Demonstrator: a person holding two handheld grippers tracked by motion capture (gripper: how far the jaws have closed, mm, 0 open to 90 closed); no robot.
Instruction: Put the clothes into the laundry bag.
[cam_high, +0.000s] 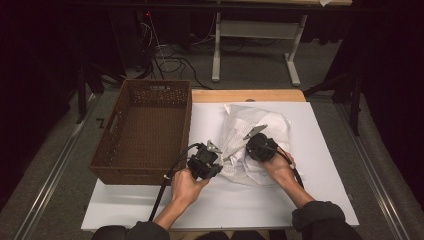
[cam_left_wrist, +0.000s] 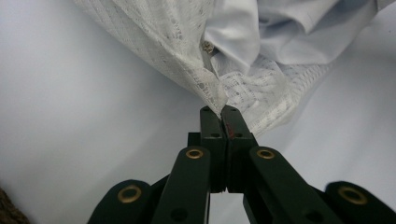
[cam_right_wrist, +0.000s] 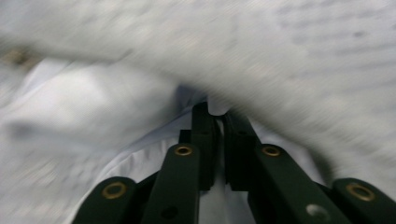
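Left gripper pinches the crumpled white lace-and-cotton garment's near-left edge; right gripper, jaws nearly closed on its folds, sits mid-surface.

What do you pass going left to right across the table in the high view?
Brown basket → left gripper, shut on an edge of the white cloth → white cloth heaped mid-table, with the right gripper down in it → bare white tabletop out to the right edge.

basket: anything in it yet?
Empty. The high view shows the brown basket with a bare floor; the white cloth lies crumpled on the table beside it.
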